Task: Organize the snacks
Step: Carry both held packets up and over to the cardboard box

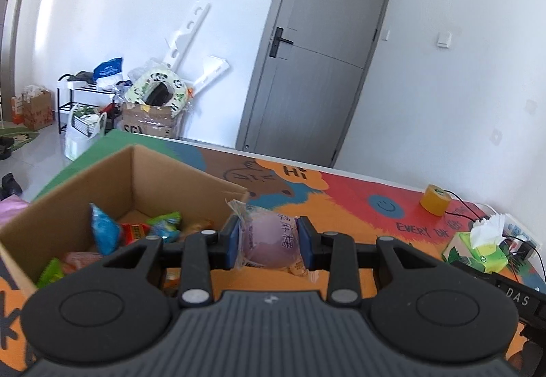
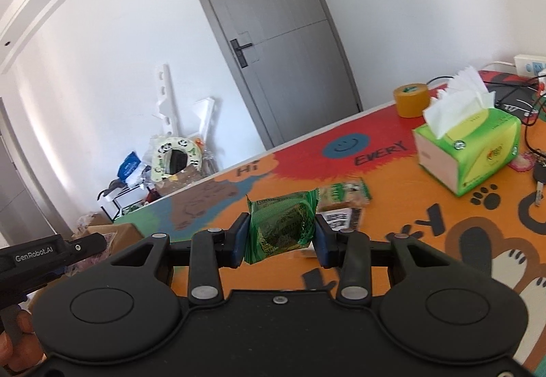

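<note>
My left gripper (image 1: pixel 270 243) is pinching a purple wrapped snack (image 1: pixel 269 240), hanging just beside the cardboard box (image 1: pixel 191 179) at ten o'clock. My right gripper (image 2: pixel 280 240) is clamping a green packet (image 2: pixel 281 228); beyond it, possibly biscuits (image 2: pixel 344 194) are lying on the table (image 2: pixel 392 206).

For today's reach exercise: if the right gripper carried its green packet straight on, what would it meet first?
Probably the green-and-brown snack packet lying on the table just beyond the right gripper; depth is uncertain.

Tape roll (image 2: pixel 411 100) stands behind tissue box (image 2: pixel 469 151) on table (image 2: pixel 392 223).
</note>
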The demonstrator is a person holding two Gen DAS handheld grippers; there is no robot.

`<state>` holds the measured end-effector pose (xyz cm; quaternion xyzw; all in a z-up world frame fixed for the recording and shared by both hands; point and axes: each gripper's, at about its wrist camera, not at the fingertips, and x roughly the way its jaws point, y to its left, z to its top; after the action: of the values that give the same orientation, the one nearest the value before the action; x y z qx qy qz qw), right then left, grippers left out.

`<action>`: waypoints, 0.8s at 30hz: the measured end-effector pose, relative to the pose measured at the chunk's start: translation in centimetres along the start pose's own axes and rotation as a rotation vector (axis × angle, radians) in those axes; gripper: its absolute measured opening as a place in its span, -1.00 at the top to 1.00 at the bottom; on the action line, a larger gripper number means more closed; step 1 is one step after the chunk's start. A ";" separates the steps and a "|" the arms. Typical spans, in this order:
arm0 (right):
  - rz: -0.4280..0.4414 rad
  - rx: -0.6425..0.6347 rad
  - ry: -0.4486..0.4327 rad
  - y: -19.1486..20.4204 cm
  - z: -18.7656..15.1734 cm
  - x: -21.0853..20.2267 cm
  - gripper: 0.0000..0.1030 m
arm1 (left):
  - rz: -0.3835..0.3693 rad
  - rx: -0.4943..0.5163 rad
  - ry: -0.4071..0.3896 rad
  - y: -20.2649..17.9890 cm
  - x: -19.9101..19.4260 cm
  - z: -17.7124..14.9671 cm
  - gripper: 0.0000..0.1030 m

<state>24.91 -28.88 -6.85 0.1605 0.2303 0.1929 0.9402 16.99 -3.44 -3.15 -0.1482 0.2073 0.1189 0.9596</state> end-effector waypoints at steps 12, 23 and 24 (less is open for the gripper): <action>0.089 -0.062 0.022 4.5 -0.4 0.6 0.23 | 0.069 -0.026 -0.032 4.2 -2.3 0.9 0.34; 0.158 -0.104 0.044 8.6 -0.8 1.6 0.23 | 0.132 -0.055 -0.045 8.1 -3.2 1.5 0.34; 0.164 -0.109 0.047 9.0 -0.8 1.7 0.23 | 0.136 -0.060 -0.045 8.5 -3.2 1.6 0.34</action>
<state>23.33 -20.13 -4.67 0.1230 0.2275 0.2850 0.9230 12.26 4.40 -2.36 -0.1596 0.1917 0.1934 0.9489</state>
